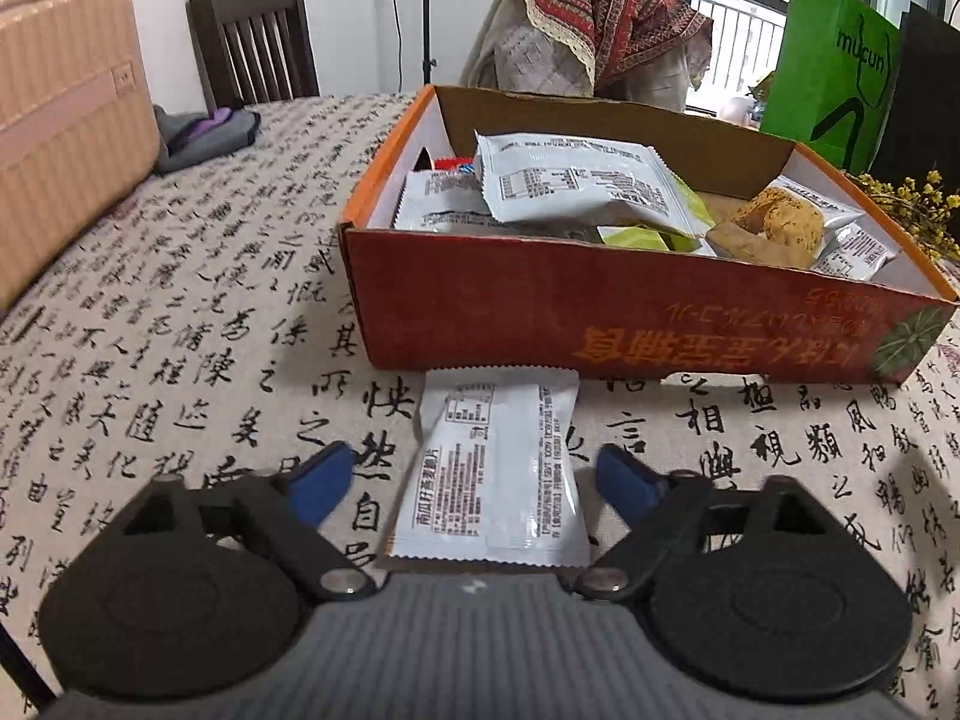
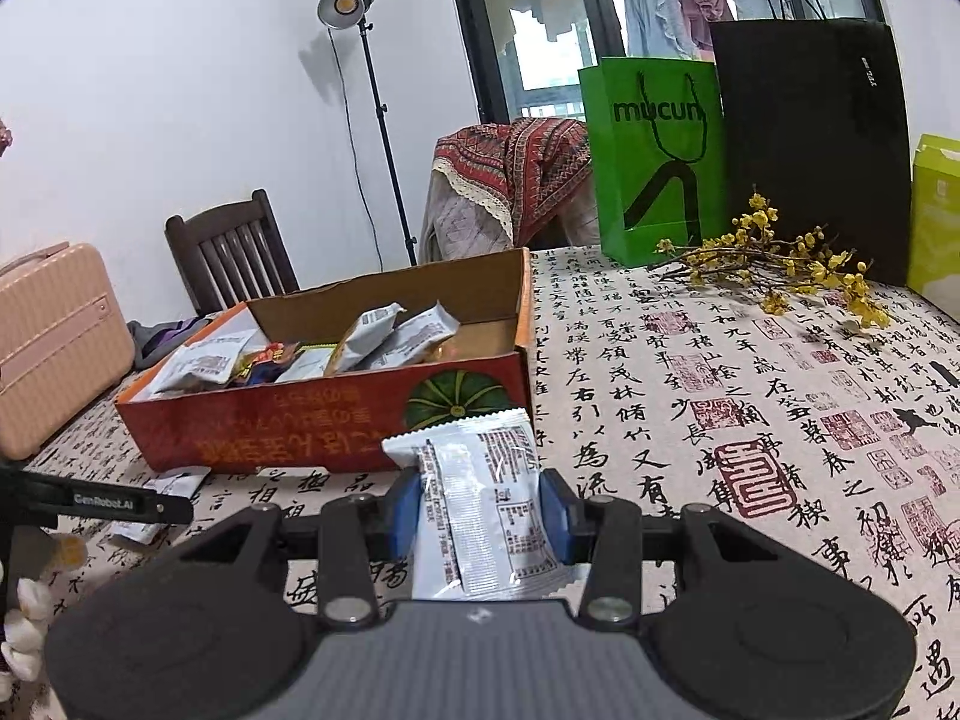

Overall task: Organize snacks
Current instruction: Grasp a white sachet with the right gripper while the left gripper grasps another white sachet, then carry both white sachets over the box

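An orange cardboard box [image 1: 600, 312] holds several snack packets [image 1: 576, 186] on the calligraphy tablecloth. A white snack packet [image 1: 498, 450] lies flat on the cloth just in front of the box wall. My left gripper [image 1: 471, 480] is open around it, a blue pad on each side with a gap to the packet. In the right wrist view my right gripper [image 2: 480, 510] is shut on another white packet [image 2: 474, 468], held up in front of the box [image 2: 300, 426], near its right end. Part of the left gripper's body [image 2: 90, 504] shows at the left edge.
A pink suitcase [image 1: 60, 120] stands left of the box, with a folded grey cloth [image 1: 204, 132] and a wooden chair [image 1: 252, 42] behind. A green bag [image 2: 654, 162], a black bag [image 2: 816, 144] and yellow flower twigs [image 2: 774, 264] sit at the back right.
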The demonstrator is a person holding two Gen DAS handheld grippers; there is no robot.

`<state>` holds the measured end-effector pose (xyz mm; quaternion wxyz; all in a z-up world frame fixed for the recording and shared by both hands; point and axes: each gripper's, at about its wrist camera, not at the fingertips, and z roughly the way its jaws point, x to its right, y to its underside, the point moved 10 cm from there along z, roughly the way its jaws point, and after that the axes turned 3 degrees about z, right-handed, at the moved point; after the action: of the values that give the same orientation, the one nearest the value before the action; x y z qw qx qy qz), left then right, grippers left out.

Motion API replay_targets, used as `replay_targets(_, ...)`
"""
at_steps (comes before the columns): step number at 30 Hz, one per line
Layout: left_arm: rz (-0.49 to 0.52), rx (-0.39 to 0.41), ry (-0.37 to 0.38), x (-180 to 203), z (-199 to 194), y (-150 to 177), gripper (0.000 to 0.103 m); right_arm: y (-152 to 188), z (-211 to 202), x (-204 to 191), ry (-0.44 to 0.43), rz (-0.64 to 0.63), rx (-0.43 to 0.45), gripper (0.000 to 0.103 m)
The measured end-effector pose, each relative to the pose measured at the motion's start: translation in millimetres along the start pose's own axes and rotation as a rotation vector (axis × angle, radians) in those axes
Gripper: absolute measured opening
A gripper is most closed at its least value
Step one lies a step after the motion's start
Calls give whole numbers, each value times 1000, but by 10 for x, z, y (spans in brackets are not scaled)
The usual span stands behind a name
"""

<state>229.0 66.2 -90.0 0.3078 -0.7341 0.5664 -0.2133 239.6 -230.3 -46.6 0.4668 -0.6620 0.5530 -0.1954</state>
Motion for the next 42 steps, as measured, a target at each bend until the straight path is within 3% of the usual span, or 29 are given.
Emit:
replay_targets(3,6,23,-1,-4,-46,-16,53,4,-5,-5,-3,2,0,41)
replay_targets(6,4,33,14,-7,-85,-4,50,14,-3,-7,-3,2,-1,41)
replay_targets(18,13,77,18,-68,-265,22,49,29,-26,-67,-8,-4,2,41)
replay_targets(25,17,153,53,-52,-572,-71,49,-32,-82,-118,-15,-14,19,41)
replay_targets(35,-6,304,117,42,-1082,-449,49,-318,-128,-278,-30,-41,81,42)
replay_targets(42,-18,357,130,148,-1142,-805,49,-591,-43,-522,-56,-72,117,42)
